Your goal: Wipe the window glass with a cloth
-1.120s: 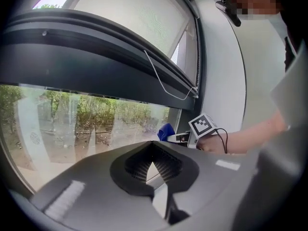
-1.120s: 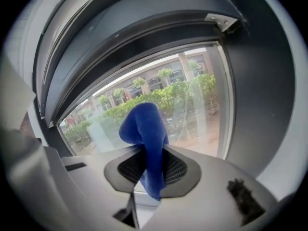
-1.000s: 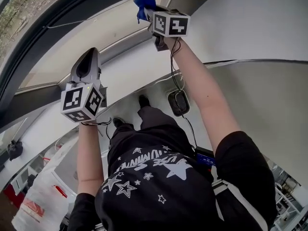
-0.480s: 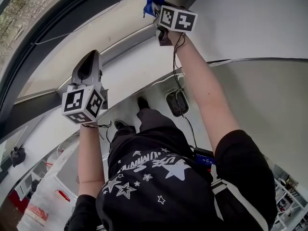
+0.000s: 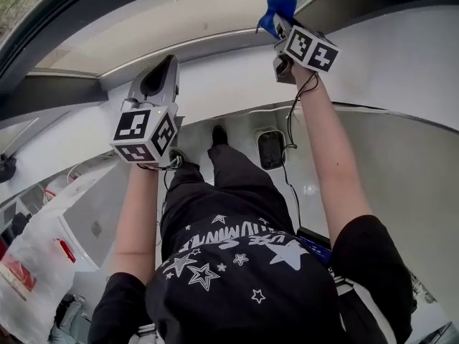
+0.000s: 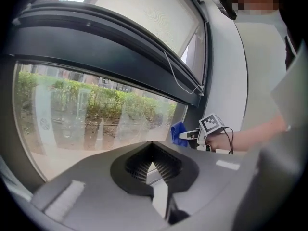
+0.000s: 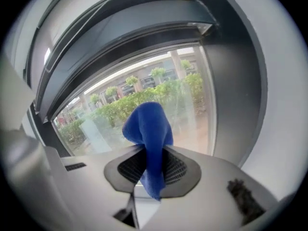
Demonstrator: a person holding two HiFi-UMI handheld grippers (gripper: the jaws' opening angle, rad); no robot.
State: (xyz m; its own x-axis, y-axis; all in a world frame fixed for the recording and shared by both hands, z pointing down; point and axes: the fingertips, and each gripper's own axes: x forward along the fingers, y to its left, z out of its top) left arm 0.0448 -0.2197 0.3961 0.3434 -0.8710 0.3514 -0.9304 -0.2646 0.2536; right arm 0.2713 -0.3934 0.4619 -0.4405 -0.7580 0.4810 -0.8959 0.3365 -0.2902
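While both arms are raised: two grippers are held up toward a window by a person in a dark top printed with stars.
Right gripper: clenched on the cloth; the ribbed pads are pressed against the fabric from both sides.
Cloth: blue, bunched. A rounded fold stands up beyond the jaw tips and a short tail hangs back toward the camera.
Cloth position: at the lower right part of the glass, near the dark frame. Contact between cloth and pane cannot be confirmed from any view.
Left gripper: jaws drawn together at the tips, nothing gripped between them. It is held lower than the right gripper, to its left and well apart from it, and pointed at the lower part of the pane.
Glass: a wide pane, through which hedges and pale ground are seen.
Blind: a light-coloured blind is seen above the pane, behind a dark rail, with a thin cord loop hanging below it.
Cable: a black lead is run from the right gripper down along the forearm.
Bag: a white plastic bag with red print is noted low at the person's left.
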